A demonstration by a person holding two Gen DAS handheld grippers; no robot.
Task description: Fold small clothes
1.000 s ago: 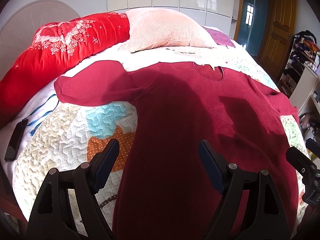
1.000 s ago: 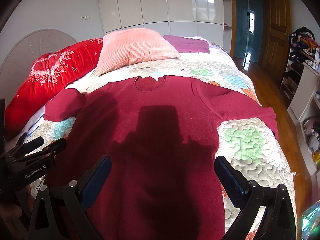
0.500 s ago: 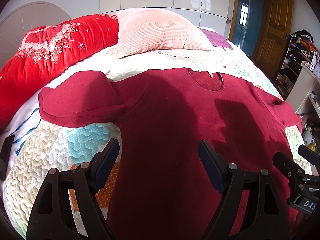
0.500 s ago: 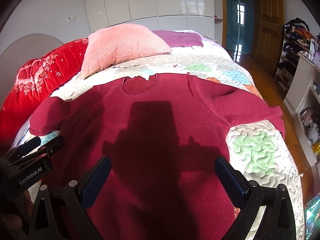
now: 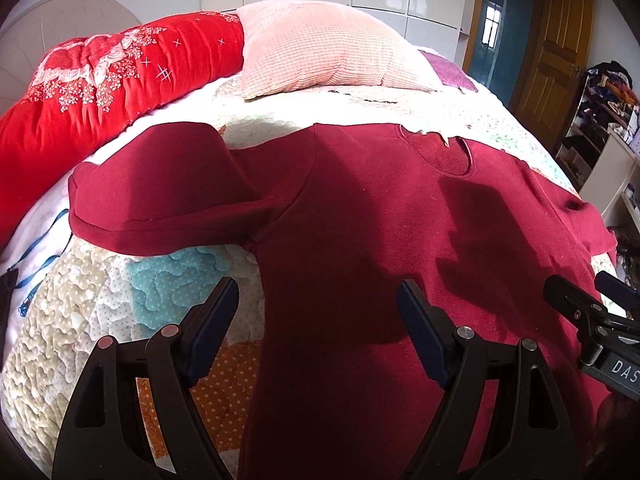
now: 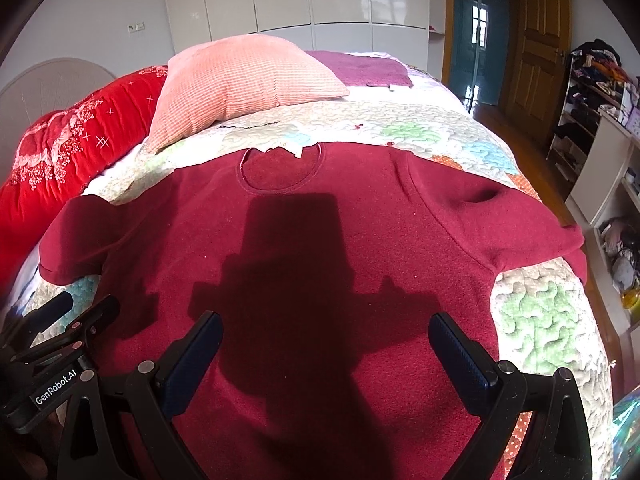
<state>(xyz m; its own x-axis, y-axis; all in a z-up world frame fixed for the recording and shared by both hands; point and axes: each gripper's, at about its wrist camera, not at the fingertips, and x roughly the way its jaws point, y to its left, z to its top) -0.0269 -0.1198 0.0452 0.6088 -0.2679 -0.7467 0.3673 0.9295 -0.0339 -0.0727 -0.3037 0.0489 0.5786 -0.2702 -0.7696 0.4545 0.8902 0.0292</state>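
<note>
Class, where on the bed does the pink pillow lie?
In both views the pink pillow lies beyond the shirt's collar, between the red quilt and the purple cloth.

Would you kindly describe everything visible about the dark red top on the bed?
The dark red top looks like soft, fuzzy knit. It lies flat and unfolded on the patchwork quilt, round neckline toward the pink pillow, both sleeves spread sideways. Shadows fall across its body. Both claws are open above it, gripping nothing.
</note>
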